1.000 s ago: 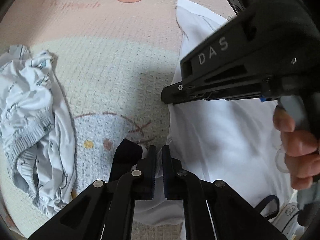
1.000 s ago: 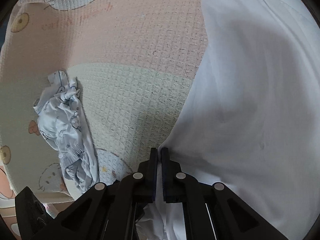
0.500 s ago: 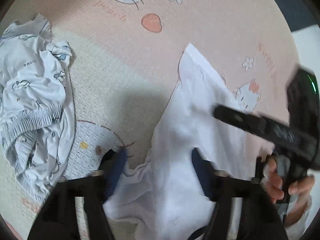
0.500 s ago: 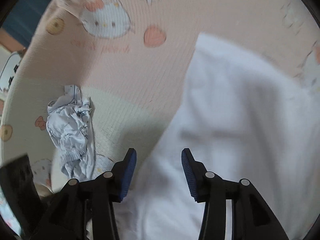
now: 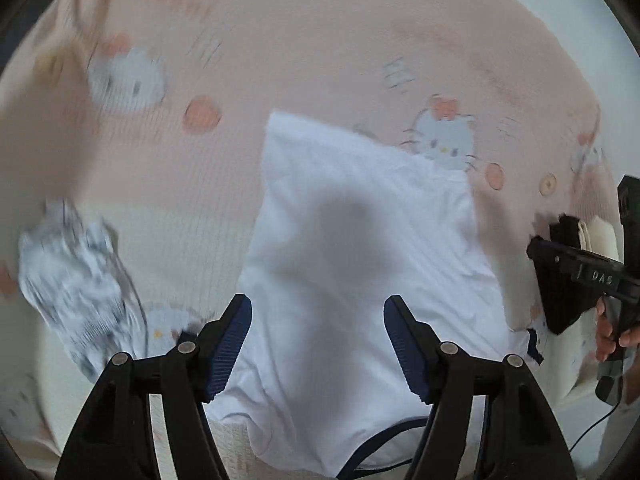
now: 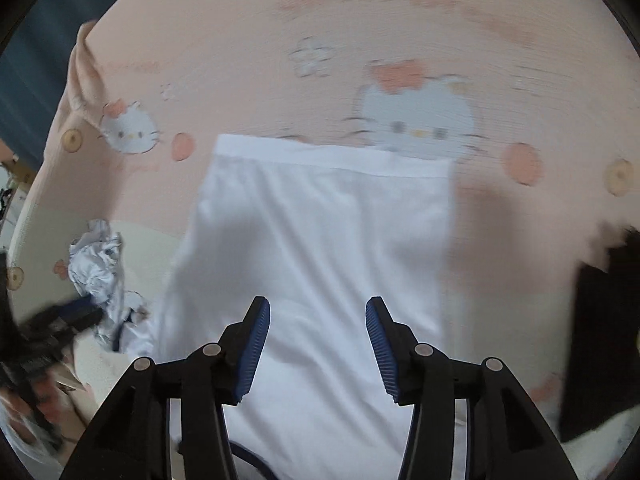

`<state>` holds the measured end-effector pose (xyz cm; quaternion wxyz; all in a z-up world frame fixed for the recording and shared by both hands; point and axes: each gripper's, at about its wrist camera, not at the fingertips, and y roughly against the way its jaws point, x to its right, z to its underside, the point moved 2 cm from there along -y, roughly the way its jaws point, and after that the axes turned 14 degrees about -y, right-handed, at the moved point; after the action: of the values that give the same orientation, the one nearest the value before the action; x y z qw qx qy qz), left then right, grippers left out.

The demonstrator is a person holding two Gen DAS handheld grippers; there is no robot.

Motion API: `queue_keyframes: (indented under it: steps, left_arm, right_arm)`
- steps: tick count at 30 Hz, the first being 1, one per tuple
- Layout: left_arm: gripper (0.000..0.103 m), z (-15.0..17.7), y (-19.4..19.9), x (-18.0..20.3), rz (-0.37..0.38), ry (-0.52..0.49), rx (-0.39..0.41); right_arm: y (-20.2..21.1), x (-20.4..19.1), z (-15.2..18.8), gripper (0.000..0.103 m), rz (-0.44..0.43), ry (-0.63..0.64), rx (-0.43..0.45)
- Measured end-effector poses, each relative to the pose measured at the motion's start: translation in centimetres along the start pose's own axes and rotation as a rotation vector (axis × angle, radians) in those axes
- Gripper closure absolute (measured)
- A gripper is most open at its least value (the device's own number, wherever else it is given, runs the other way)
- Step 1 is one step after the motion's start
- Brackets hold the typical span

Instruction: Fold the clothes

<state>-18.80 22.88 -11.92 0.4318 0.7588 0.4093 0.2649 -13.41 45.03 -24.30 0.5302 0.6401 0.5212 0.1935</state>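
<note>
The white T-shirt (image 6: 320, 248) is laid out on the pink cartoon-cat mat (image 6: 360, 40), hem edge straight at the far end, navy-trimmed neckline nearest; its long sides appear drawn in to a narrow panel, so a crosswise fold seems left. A patterned garment (image 5: 76, 288) lies crumpled beside it. The left gripper (image 5: 318, 344) and right gripper (image 6: 318, 344) are spread wide above the shirt, grasping nothing.

I look down on a peach-pink quilted blanket (image 6: 248, 60) printed with white cartoon cats, a cream panel (image 5: 180, 248) on its left, dark blue surface (image 6: 36, 72) beyond its edge.
</note>
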Motion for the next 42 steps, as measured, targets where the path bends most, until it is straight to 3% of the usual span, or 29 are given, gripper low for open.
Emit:
queue_keyframes:
  steps: [3, 10, 15, 19, 23, 30, 33, 35, 38, 42]
  left_arm:
    - [0.036, -1.9, 0.9, 2.8, -0.001, -0.061, 0.005]
    - [0.036, -5.0, -1.1, 10.0, 0.042, -0.28, -0.046]
    - [0.036, -6.9, -4.3, 12.7, 0.079, -0.363, -0.105]
    - [0.036, -8.9, -7.2, 13.7, 0.09, -0.385, -0.143]
    - [0.036, -10.7, -10.4, 13.8, 0.148, -0.339, -0.215]
    - [0.036, -15.5, -17.4, 15.6, 0.162, -0.315, -0.284]
    - [0.036, -17.7, -19.8, 17.3, 0.175, -0.34, -0.305]
    - [0.036, -18.9, -21.4, 18.6, 0.145, -0.38, -0.322]
    - [0.036, -20.8, -23.6, 20.4, 0.113, -0.438, -0.344]
    - [0.036, -22.8, -26.1, 21.8, 0.136, -0.44, -0.352]
  right_arm:
    - [2.0, 2.8, 0.9, 0.054, 0.019, -0.009, 0.03]
    - [4.7, 7.5, 2.3, 0.054, 0.031, -0.087, 0.064]
    - [4.8, 9.5, 1.7, 0.054, 0.051, -0.122, 0.082]
    - [3.6, 11.0, 0.4, 0.054, 0.024, -0.172, 0.068]
    - [1.1, 12.0, -1.8, 0.054, 0.032, -0.188, 0.035]
    - [-3.7, 13.1, -4.6, 0.054, 0.024, -0.189, -0.019]
    - [-5.6, 13.9, -5.2, 0.054, 0.021, -0.203, -0.054]
    - [-6.8, 14.5, -5.9, 0.054, 0.012, -0.195, -0.069]
    - [-7.8, 15.0, -6.4, 0.054, 0.008, -0.203, -0.046]
    - [-8.9, 15.2, -6.8, 0.054, -0.013, -0.21, -0.005]
